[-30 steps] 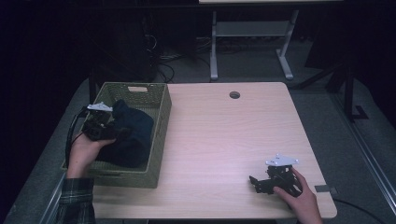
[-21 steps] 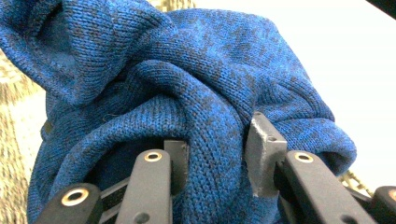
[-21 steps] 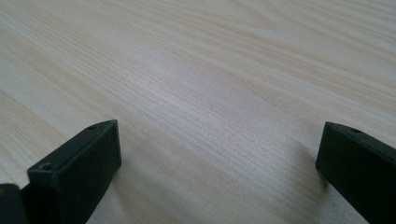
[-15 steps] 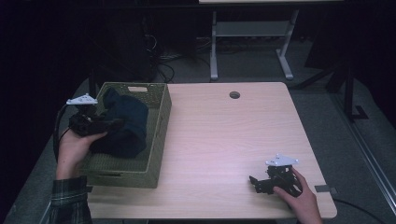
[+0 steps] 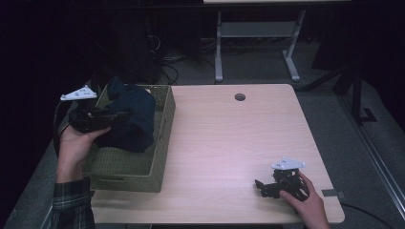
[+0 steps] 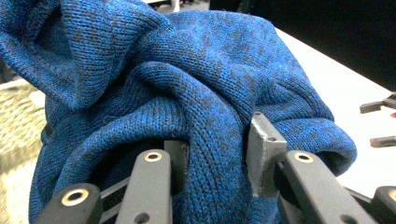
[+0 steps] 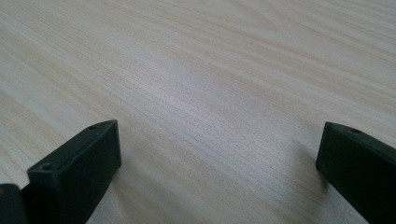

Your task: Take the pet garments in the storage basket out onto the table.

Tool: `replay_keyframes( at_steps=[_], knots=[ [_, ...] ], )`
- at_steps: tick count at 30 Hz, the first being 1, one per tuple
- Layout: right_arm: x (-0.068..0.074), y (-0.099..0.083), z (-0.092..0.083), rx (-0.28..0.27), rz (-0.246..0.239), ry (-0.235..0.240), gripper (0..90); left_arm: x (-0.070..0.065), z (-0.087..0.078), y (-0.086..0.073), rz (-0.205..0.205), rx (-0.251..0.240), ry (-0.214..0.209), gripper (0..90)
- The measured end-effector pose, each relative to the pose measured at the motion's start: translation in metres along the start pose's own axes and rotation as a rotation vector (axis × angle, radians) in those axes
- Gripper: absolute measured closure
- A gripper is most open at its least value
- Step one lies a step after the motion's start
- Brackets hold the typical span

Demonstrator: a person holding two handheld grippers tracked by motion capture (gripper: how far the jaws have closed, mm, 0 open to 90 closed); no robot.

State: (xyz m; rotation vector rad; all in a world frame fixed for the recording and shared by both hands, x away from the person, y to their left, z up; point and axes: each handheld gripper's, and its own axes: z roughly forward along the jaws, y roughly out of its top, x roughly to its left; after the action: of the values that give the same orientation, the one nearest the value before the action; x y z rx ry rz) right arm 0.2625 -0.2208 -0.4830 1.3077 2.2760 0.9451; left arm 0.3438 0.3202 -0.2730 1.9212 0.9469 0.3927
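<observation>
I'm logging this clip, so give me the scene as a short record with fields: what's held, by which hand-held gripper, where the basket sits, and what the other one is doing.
held item: blue knit garment
held by: left hand-held gripper, jaws shut on a fold
garment position: partly raised above the woven basket
basket location: left end of the wooden table
right hand-held gripper: open, holding nothing, low over bare tabletop

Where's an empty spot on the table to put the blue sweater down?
The table is bare from the basket across to the right gripper, and back to the round hole. It is crowded at the left, where the left gripper holds the blue sweater over the basket.
</observation>
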Motion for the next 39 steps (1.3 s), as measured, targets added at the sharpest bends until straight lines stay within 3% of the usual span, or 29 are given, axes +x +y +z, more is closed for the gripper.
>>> replay_keyframes(
  at_steps=[4, 14, 23, 39],
  knots=[
    [0.0, 0.0, 0.0, 0.0, 0.001, 0.0, 0.0, -0.013, 0.005, 0.011, 0.033, -0.025, -0.046, 65.1],
    [0.0, 0.0, 0.0, 0.002, 0.004, 0.001, 0.0, -0.036, 0.024, 0.033, 0.083, -0.048, -0.107, 65.1],
    [0.001, 0.0, 0.0, 0.002, 0.008, 0.002, 0.0, -0.062, 0.059, 0.051, 0.135, -0.025, -0.181, 65.1],
    [0.0, 0.0, 0.0, -0.001, 0.001, 0.0, 0.0, -0.111, 0.114, 0.067, 0.227, 0.04, -0.297, 65.1]
  ],
)
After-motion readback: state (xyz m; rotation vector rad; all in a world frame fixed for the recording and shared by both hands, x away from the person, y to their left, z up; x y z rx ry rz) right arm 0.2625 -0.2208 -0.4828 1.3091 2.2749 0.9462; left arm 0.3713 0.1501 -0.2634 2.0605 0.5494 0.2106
